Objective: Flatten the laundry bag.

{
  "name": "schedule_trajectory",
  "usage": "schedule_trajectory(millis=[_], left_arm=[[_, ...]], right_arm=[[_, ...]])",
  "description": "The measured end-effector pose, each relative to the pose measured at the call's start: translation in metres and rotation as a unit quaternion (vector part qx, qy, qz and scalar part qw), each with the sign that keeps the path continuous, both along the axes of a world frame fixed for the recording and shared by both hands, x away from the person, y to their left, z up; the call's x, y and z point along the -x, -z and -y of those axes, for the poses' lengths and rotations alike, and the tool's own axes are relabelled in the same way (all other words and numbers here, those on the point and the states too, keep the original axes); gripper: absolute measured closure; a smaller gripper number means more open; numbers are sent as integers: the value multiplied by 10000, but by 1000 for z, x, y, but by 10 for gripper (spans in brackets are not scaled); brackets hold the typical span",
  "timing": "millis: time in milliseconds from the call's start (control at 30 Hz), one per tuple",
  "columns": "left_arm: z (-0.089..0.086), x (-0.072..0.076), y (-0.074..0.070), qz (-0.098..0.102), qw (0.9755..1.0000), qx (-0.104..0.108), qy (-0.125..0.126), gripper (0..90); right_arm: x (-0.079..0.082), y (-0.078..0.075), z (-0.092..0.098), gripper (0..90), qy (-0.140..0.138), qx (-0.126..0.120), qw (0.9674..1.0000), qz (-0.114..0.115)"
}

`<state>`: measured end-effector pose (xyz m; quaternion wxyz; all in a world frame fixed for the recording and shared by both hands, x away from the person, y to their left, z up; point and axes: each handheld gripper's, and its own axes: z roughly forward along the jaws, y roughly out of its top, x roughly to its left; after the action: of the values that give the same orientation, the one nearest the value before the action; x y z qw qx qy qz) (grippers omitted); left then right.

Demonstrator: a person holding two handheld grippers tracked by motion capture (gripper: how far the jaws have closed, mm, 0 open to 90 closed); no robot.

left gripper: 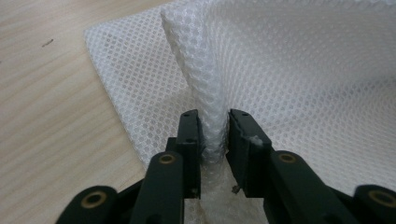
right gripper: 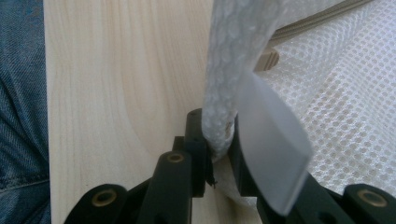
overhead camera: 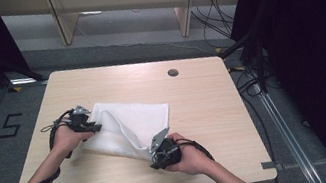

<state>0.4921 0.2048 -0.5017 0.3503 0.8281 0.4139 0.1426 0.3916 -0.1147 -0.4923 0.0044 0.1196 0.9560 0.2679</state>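
A bunched fold of the white mesh cloth (left gripper: 299,70) is pinched between the jaws of the left gripper (left gripper: 214,135), as seen in the left gripper view, with the fabric rising upright out of the clamp. In the right gripper view, the right gripper (right gripper: 217,135) is likewise clenched on a gathered edge of the same cloth, and a translucent white tag (right gripper: 273,149) is seen hanging across one jaw.

From the high view, the left gripper (overhead camera: 86,123) is held at the cloth's (overhead camera: 142,115) left edge and the right gripper (overhead camera: 157,149) at its near corner, each gripped by a hand (overhead camera: 65,139). The cloth is spread on the wooden table (overhead camera: 205,109), its near side lifted between the two grippers while the far portion lies flat. A small dark round grommet (overhead camera: 173,72) is set in the tabletop beyond the cloth, well apart from it. Blue denim (right gripper: 21,116) is visible past the table's near edge in the right gripper view. Beyond the cloth's far side, off the table, grey floor (overhead camera: 141,34) and pale furniture legs (overhead camera: 185,14) are seen, with black cables (overhead camera: 218,10) trailing to the right.
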Motion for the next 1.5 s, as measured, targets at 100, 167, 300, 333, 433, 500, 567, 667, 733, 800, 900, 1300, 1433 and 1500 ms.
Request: schedule_trajectory(millis=[100,167,300,333,433,500,567,667,733,800,900,1300,1433,1500], left_arm=[[1,1,-2,-8,10000,-32,28,798],[2,3,-4,21,10000,-42,-7,809],[3,8,-13,142,9999,-47,-33,827],[1,12,-19,240,9997,-24,21,829],[-3,22,-32,475,9984,296,-16,832],[-7,30,-40,657,9965,515,-7,832],[-10,39,-46,829,9951,541,75,832],[-14,52,-51,1072,9922,595,208,833],[-18,60,-53,1256,9892,730,217,833],[-22,67,-54,1429,9866,736,269,832],[-26,76,-52,1544,9848,709,350,833],[-41,103,-33,1534,9807,580,1060,834],[-44,108,-30,1517,9801,563,1149,835],[-44,110,-30,1592,9783,496,1227,835]], right_arm=[[0,0,0,794,6,-8,10000,0],[0,0,0,794,14,-16,10000,-5],[0,0,1,792,23,-12,10000,3],[0,0,1,790,15,-11,10000,8],[1,0,1,773,50,-28,10000,-9],[2,-1,1,752,52,-36,10000,7],[3,-2,1,731,62,-21,10000,23],[4,-7,3,668,138,-24,9999,68],[5,-14,7,619,221,-64,9997,97],[5,-20,12,582,284,-93,9995,109],[5,-30,23,544,430,-143,9987,226],[23,-50,68,536,474,-65,9986,212],[24,-54,83,629,547,76,9985,44],[21,-58,91,718,772,180,9968,-41]])
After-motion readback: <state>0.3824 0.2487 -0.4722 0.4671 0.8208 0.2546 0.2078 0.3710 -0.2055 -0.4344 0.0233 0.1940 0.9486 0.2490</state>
